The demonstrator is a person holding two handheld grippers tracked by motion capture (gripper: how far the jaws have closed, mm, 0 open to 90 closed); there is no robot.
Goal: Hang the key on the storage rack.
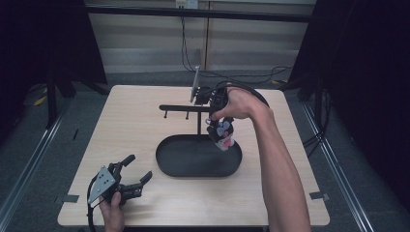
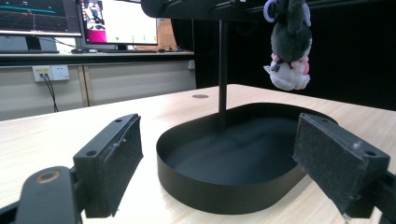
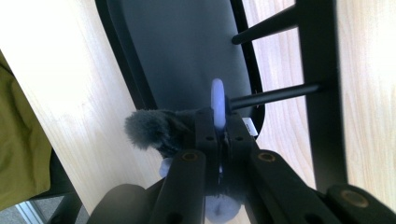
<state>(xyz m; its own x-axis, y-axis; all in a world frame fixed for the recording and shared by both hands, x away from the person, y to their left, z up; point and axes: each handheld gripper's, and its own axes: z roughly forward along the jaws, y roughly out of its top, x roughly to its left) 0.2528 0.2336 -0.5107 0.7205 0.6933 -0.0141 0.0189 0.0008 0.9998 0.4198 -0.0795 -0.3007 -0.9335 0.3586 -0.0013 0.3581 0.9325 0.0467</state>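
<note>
the little plush toy [image 1: 222, 135], dark grey on top with white and pink below, hangs in the air over the right end of the black oval tray [image 1: 169, 164], just beside the stand's upright post [image 1: 197, 123]. its pale ring [image 3: 217, 102] sits right at the tip of one of the short pegs [image 3: 275, 94] under the stand's crossbar [image 1: 186, 108]; whether the ring is already over the peg i can't quite make out. the right hand-held gripper [image 1: 218, 112] is clenched on the toy at the ring end, its two black jaws pressed close with the ring standing between them and grey fur [image 3: 147, 128] bulging out to one side. the person's right hand [image 1: 239, 104] wraps the gripper from above, forearm stretched across the worktop [image 1: 125, 121].

from the left gripper view the toy [image 2: 289, 44] dangles beneath the crossbar [image 2: 196, 9], well above the tray [image 2: 224, 191], which lies open and dark inside.

the left hand-held gripper [image 1: 135, 173] rests low near the front left corner of the worktop, well apart from the tray, jaws spread wide and grasping nothing, pointed toward the tray. its padded fingers [image 2: 116, 158] frame the tray on either side in its own camera. the left hand [image 1: 113, 212] grips it from below the grey three-cornered plate.

beyond the worktop there are monitors [image 2: 119, 23] on a desk and a wall socket [image 2: 50, 72].
</note>
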